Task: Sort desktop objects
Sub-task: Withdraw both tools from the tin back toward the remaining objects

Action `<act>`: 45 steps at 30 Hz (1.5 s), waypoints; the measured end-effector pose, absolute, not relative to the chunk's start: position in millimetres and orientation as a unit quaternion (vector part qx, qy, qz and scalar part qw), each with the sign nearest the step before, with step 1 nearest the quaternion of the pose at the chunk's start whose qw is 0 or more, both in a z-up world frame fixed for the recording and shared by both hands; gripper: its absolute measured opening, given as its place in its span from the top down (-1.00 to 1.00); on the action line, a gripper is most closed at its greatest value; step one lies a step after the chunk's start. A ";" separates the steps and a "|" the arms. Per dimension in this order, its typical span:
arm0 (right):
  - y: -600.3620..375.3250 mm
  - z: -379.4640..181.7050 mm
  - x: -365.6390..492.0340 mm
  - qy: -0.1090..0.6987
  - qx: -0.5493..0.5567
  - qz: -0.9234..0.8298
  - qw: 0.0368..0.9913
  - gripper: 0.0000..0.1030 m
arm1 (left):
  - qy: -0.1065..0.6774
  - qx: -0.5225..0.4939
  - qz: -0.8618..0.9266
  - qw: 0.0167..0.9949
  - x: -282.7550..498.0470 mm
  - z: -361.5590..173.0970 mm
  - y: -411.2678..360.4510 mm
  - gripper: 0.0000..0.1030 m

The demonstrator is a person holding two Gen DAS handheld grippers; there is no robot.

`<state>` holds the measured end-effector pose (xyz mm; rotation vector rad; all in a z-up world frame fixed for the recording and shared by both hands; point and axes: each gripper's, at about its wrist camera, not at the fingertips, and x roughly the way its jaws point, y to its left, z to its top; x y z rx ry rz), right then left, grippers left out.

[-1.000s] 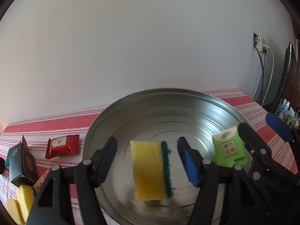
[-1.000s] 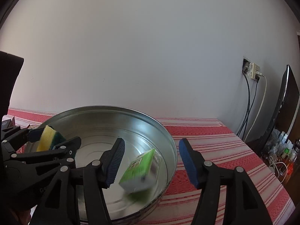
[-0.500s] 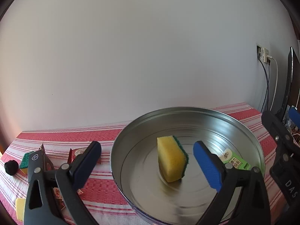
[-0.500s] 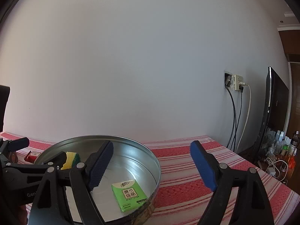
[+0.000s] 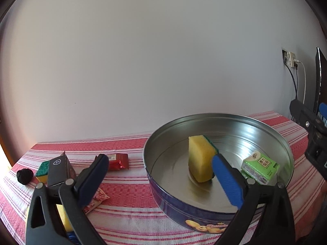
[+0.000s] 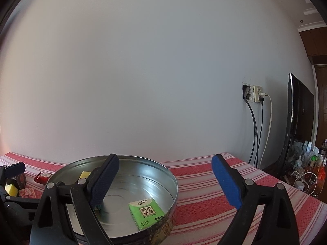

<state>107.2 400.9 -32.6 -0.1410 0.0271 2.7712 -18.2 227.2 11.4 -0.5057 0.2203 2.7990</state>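
Observation:
A round metal tin (image 5: 271,131) (image 6: 165,171) stands on the red striped tablecloth. Inside it a yellow sponge with a green scouring side (image 5: 201,159) stands on edge, and a green tissue pack (image 5: 259,166) (image 6: 146,212) lies near the tin's right wall. My left gripper (image 5: 161,181) is open and empty, held back over the tin's near left rim. My right gripper (image 6: 165,185) is open and empty, above the tin's right side; part of it shows at the right edge of the left wrist view (image 5: 312,134).
Left of the tin lie a red snack packet (image 5: 118,161), a black box (image 5: 59,168), a second yellow-green sponge (image 5: 42,169), a black lump (image 5: 25,176), a patterned packet (image 5: 98,198) and a yellow piece (image 5: 63,218). At the far right are wall cables (image 6: 257,126) and bottles (image 6: 312,163).
Both grippers let go of their objects and pulled back and up. The sponge and tissue pack dropped into the tin. The left view has shifted left, showing more table objects.

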 end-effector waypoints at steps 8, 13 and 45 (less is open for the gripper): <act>402.7 -34.6 119.2 0.056 -0.053 0.980 0.185 -0.82 | 0.068 -0.175 0.971 0.149 -14.5 11.5 224.0 -0.98; 386.4 -35.4 123.4 0.040 -0.050 0.982 0.179 -0.82 | 0.070 -0.175 0.970 0.151 -12.2 12.9 215.8 -0.98; 244.7 -51.0 117.6 0.046 -0.148 0.988 -0.024 -0.82 | 0.018 -0.270 0.961 0.058 -26.1 -1.6 46.1 -0.98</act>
